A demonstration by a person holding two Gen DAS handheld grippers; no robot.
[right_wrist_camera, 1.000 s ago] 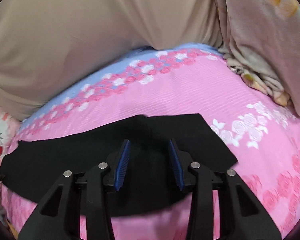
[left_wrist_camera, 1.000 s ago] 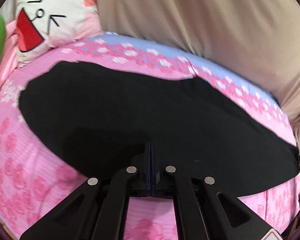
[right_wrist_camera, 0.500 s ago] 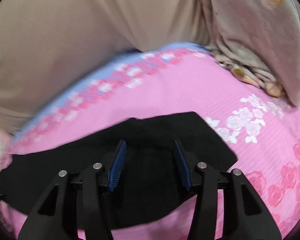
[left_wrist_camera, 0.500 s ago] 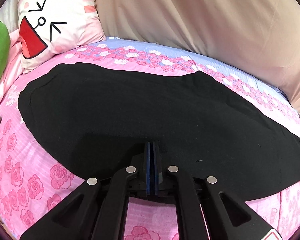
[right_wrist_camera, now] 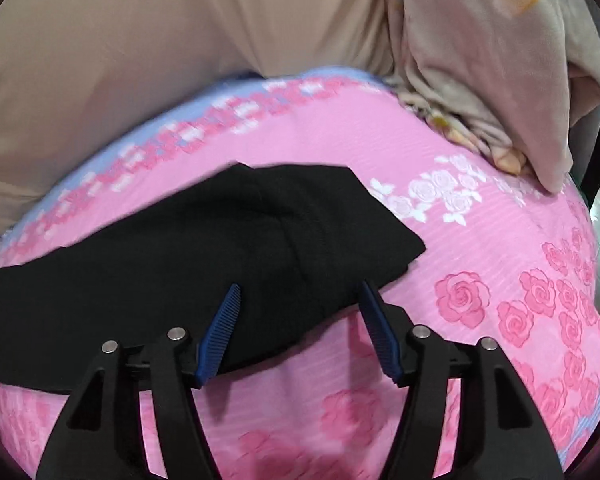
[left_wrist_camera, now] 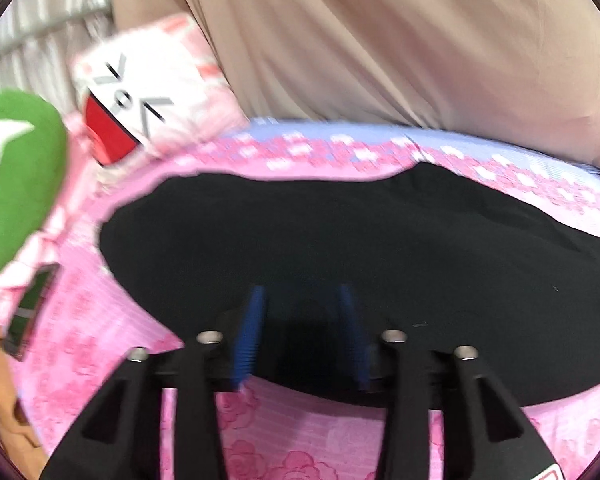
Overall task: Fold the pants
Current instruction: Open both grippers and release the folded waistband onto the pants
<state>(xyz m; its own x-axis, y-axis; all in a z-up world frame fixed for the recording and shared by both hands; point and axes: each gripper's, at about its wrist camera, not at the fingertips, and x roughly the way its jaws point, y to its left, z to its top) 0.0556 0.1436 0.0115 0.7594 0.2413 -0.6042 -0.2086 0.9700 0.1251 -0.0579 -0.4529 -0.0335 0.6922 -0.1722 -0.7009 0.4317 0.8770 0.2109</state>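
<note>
The black pants (left_wrist_camera: 340, 248) lie flat on the pink rose-print bed sheet (left_wrist_camera: 100, 344), stretched left to right. My left gripper (left_wrist_camera: 302, 300) is open and empty above the pants' near edge, its blue pads apart. In the right wrist view the pants' right end (right_wrist_camera: 228, 248) lies flat with a squared corner. My right gripper (right_wrist_camera: 300, 292) is open and empty, hovering over that end's near edge.
A white cartoon-face pillow (left_wrist_camera: 148, 92) and a green plush (left_wrist_camera: 16, 184) sit at the left of the bed. A beige curtain (left_wrist_camera: 380, 40) hangs behind the bed. A floral blanket (right_wrist_camera: 480, 80) is heaped at the right. A phone (left_wrist_camera: 30, 312) lies at the left edge.
My left gripper has opened; it was shut on the pants' near edge before. It has drawn back and swung left. My right gripper stayed open and widened a little.
</note>
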